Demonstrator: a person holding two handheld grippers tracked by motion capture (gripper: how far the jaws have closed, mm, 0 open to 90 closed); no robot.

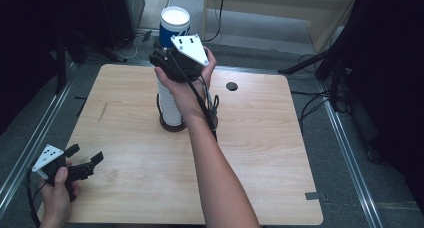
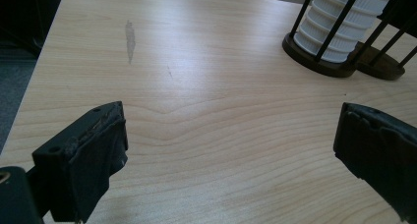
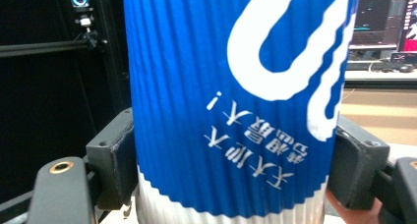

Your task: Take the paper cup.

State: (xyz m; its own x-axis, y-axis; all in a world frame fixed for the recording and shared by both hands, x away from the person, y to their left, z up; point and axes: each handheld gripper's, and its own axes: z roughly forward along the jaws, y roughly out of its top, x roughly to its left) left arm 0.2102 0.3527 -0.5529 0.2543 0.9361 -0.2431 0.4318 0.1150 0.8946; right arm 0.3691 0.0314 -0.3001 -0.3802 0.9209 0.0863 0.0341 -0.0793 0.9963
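The left hand-held gripper (image 1: 87, 161) rests at the worktop's (image 1: 260, 153) near-left corner, jaws apart and empty. At centre stands the rack (image 2: 339, 62) with its stack (image 1: 170, 105) of white ribbed cups. Above the stack, the right hand-held gripper (image 3: 231, 167) is clamped on the blue cup (image 3: 236, 96), inverted, at the stack's top. Step in hand appears to be pulling one cup off. Next move: a straight upward lift, grip firm enough not to slip, not so hard as to crush the wall.
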